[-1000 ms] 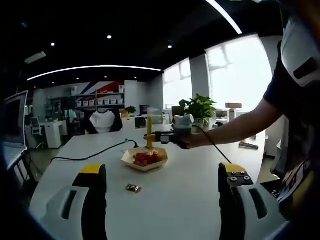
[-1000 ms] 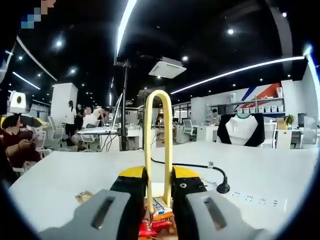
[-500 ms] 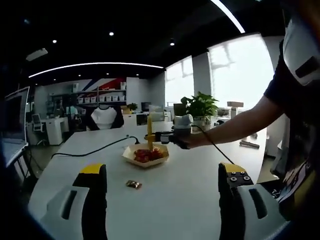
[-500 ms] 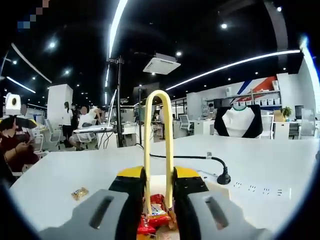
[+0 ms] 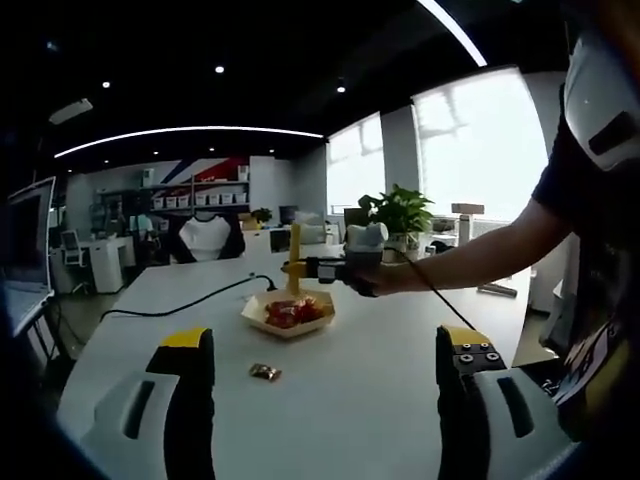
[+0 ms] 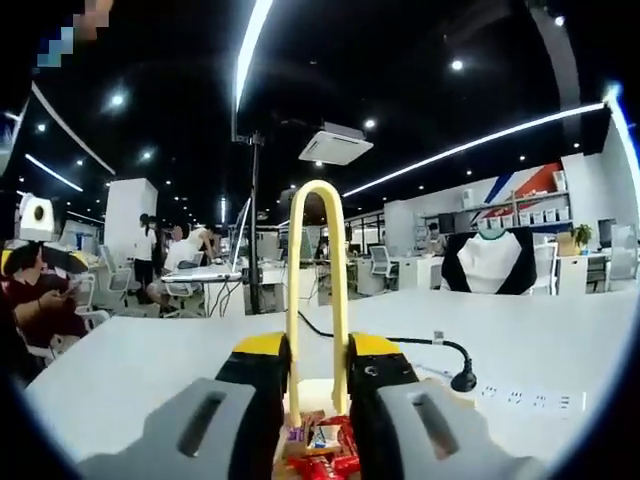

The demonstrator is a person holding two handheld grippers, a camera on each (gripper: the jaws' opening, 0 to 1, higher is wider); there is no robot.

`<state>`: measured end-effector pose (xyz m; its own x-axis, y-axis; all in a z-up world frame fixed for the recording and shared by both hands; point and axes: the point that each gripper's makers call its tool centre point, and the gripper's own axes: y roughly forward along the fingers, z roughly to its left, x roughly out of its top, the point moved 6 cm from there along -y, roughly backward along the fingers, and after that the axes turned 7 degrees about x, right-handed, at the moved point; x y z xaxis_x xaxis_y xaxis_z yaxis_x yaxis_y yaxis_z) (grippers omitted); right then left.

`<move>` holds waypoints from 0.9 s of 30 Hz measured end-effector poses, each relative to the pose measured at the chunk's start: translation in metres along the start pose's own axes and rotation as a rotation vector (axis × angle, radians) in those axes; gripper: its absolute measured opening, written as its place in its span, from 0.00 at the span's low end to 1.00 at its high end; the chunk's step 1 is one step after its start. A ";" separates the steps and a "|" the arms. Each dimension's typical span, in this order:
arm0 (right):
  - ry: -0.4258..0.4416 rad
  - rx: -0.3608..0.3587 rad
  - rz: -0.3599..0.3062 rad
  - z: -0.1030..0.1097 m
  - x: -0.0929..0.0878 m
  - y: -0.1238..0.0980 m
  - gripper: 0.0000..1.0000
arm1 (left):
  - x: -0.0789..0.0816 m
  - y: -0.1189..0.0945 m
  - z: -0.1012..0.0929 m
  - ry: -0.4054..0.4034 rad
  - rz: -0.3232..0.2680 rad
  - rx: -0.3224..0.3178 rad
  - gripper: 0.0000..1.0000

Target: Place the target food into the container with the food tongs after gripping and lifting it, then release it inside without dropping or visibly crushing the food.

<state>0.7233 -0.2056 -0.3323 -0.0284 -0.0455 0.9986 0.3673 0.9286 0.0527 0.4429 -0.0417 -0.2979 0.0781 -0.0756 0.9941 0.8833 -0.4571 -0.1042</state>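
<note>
The right gripper (image 6: 312, 400) is clamped on the yellow food tongs (image 6: 317, 290), which stand upright between its jaws. Red wrapped snacks (image 5: 287, 312) lie in the paper container (image 5: 288, 318) on the white table (image 5: 350, 390), directly under the tongs. One small wrapped candy (image 5: 264, 372) lies apart, nearer to the left gripper (image 5: 325, 400), whose jaws stand wide apart and hold nothing.

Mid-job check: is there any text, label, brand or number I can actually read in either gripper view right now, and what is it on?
None legible in either view.
Red snack packets in the pale paper tray: printed wrappers, print too blurred to read.
Small wrapped snack on the white table: too small to read.
White boxes on the far wall shelves: any labels too small to read.
</note>
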 end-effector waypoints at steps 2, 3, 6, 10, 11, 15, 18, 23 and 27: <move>0.021 0.006 -0.019 0.005 0.003 0.002 0.19 | 0.000 0.000 0.000 -0.001 0.000 -0.002 0.97; 0.006 0.001 -0.007 0.008 0.004 0.004 0.19 | 0.000 0.000 0.000 -0.001 0.000 -0.003 0.97; 0.008 0.007 -0.005 0.015 0.005 0.007 0.20 | 0.000 0.001 -0.002 -0.008 0.002 -0.018 0.98; -0.029 -0.028 0.016 0.029 0.004 0.013 0.20 | 0.000 0.001 -0.006 0.003 0.001 -0.033 0.99; -0.037 -0.031 0.015 0.032 0.004 0.013 0.20 | 0.001 0.001 -0.007 0.002 -0.006 -0.036 0.99; -0.011 -0.045 -0.027 0.049 0.002 0.018 0.20 | 0.001 0.001 -0.007 -0.001 -0.012 -0.037 0.99; -0.004 -0.059 -0.050 0.061 0.002 0.021 0.21 | 0.001 0.001 -0.007 -0.005 -0.013 -0.034 0.99; 0.018 -0.076 -0.077 0.080 -0.002 0.027 0.21 | 0.000 0.000 -0.006 -0.009 -0.014 -0.032 0.99; 0.025 -0.059 -0.077 0.094 -0.009 0.032 0.22 | 0.001 -0.001 -0.004 -0.004 -0.019 -0.017 0.98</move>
<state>0.6484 -0.1406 -0.3400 -0.0355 -0.1258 0.9914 0.4193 0.8986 0.1291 0.4402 -0.0448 -0.2965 0.0632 -0.0634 0.9960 0.8767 -0.4733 -0.0858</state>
